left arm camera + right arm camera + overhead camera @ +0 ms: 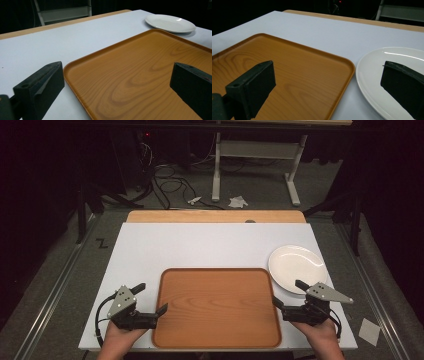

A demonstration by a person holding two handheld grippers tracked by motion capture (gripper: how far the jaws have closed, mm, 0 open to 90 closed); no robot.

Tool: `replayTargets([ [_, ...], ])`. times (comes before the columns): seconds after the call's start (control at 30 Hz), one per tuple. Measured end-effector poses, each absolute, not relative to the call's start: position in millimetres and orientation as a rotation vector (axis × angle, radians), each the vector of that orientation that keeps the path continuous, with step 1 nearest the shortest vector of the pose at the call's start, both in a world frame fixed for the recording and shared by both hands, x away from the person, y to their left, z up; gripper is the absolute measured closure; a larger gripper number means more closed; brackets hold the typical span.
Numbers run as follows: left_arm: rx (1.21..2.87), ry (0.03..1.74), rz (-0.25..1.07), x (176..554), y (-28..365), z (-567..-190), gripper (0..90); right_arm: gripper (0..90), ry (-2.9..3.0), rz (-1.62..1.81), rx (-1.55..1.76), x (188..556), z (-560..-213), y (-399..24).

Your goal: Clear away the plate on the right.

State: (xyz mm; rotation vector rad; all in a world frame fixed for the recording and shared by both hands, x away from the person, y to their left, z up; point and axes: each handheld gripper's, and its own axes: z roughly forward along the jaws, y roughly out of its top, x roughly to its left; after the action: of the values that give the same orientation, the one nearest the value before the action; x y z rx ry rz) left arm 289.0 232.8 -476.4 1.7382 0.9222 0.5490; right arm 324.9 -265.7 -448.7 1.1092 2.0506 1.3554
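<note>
A wooden tray [216,306] lies empty at the near middle of the white board, also seen in the left gripper view [140,75] and the right gripper view [287,72]. A white plate [297,267] sits just right of the tray's far corner [170,23] [374,75]. My left gripper [151,298] is open by the tray's left edge, one jaw over the board and one over the tray. My right gripper [288,293] is open by the tray's right edge, its jaws astride the gap between tray and plate. Nothing is held in either.
The white board [200,245] rests on a wooden table whose far edge [215,216] shows behind it. Beyond the table, cables and a white desk frame [255,165] stand on the floor. A paper scrap [370,331] lies on the floor at right.
</note>
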Motion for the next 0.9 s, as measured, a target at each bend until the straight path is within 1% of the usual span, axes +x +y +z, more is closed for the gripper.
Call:
replayTargets([
  [0.37, 1.724, 0.947, 0.559, 292, 238, -477, 0.1, 0.8, 1.985, 1.301, 1.19, 329, -450, -294],
  [0.9, 1.714, 0.924, 0.549, 300, 235, -475, 0.1, 0.8, 1.869, 1.25, 1.318, 328, -455, -338],
])
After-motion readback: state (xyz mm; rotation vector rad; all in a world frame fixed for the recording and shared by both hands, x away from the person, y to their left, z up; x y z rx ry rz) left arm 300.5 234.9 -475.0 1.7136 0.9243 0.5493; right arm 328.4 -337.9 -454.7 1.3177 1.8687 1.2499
